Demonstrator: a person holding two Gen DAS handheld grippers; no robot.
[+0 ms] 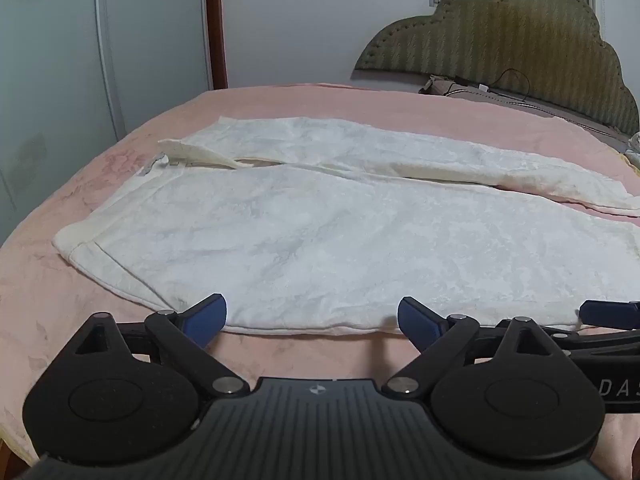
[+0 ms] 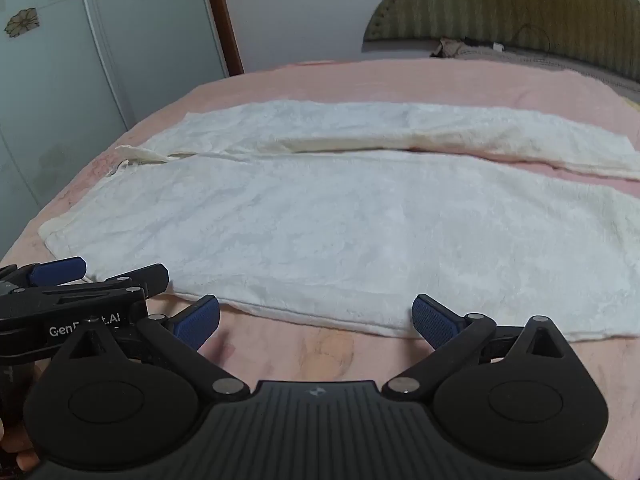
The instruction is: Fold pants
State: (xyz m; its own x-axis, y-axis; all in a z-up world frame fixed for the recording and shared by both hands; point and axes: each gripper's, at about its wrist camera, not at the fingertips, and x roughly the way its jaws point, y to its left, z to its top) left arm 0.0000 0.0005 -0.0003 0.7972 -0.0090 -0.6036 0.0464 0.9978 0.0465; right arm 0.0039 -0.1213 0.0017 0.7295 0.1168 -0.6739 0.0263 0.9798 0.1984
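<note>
White fleece pants (image 1: 320,232) lie flat on the pink bed, waistband at the left, both legs running to the right; they also show in the right wrist view (image 2: 340,224). My left gripper (image 1: 312,320) is open and empty, its blue pads level with the near hem edge of the pants. My right gripper (image 2: 316,322) is open and empty at the same near edge, further right along the leg. The left gripper shows at the left of the right wrist view (image 2: 60,280); a right fingertip (image 1: 608,314) shows at the right of the left wrist view.
The pink bedspread (image 1: 300,108) covers the bed. An olive padded headboard (image 1: 520,48) stands at the far right with cables and clutter at its foot. Frosted wardrobe doors (image 1: 52,80) with flower prints stand on the left, and a white wall with sockets behind.
</note>
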